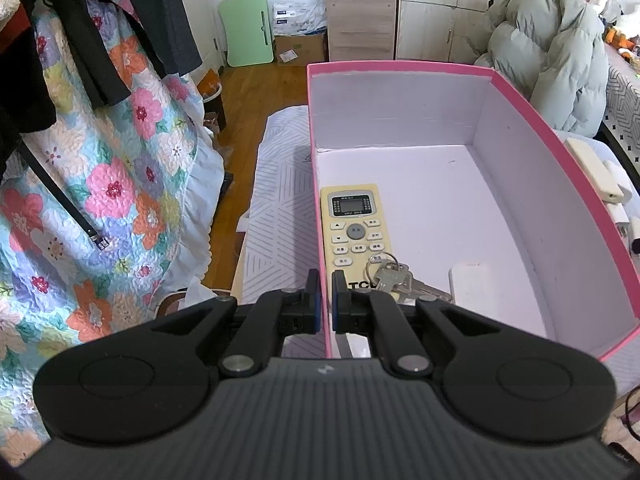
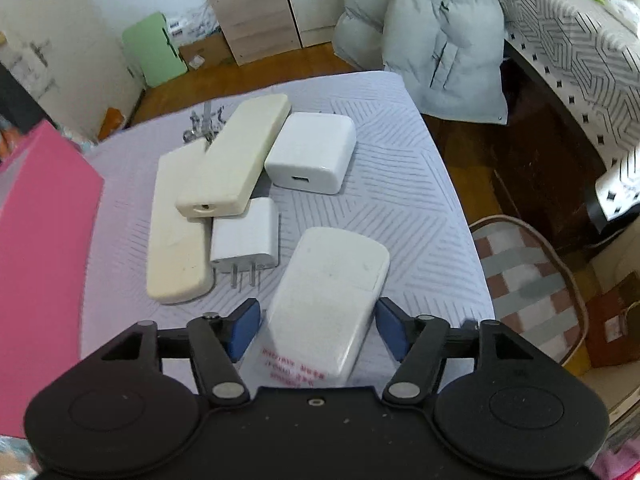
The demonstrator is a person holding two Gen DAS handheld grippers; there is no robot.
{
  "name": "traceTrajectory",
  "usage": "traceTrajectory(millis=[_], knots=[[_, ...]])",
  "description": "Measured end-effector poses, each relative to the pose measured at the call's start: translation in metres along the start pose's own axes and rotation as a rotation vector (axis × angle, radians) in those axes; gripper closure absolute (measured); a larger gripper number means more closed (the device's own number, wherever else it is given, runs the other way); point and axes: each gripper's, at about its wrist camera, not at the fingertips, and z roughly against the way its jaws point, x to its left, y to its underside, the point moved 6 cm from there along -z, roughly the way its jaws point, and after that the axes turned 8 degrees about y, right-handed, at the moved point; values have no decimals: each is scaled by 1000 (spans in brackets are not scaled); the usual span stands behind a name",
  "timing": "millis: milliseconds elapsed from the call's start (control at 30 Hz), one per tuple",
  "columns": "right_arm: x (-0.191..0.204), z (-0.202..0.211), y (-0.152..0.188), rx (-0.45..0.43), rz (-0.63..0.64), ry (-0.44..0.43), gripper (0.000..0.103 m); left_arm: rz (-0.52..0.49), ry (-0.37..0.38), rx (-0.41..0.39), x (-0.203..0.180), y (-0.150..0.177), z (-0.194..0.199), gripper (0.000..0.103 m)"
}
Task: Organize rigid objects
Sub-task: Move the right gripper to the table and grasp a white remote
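A pink box [image 1: 560,148] with a white inside holds a cream remote control [image 1: 352,228], a bunch of keys [image 1: 390,276] and a white block [image 1: 470,282]. My left gripper [image 1: 326,300] is shut on the box's near left wall, one finger inside and one outside. On the striped cloth lie two cream remotes [image 2: 236,160], face down and crossed, a large white charger [image 2: 312,154], a small white plug [image 2: 244,240] and some keys [image 2: 202,126]. My right gripper [image 2: 318,330] stands open around a white rounded device [image 2: 332,280]; its blue pads [image 2: 244,326] do not press on it.
The pink box [image 2: 44,240] fills the left edge of the right wrist view. A grey puffer jacket [image 2: 432,32] hangs past the table's far right corner. A checked bag [image 2: 520,280] sits on the floor to the right. A floral quilt [image 1: 100,200] hangs left of the table.
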Motion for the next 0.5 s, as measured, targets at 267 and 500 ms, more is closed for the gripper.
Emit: traceTrajectory(millis=[267,500], knots=[[8,-4,0,-65,119,93,27,-1,5,0,2,0,0,99],[7,12,1,-100,118,31,38,-2,9,-7,3,0,1,99]])
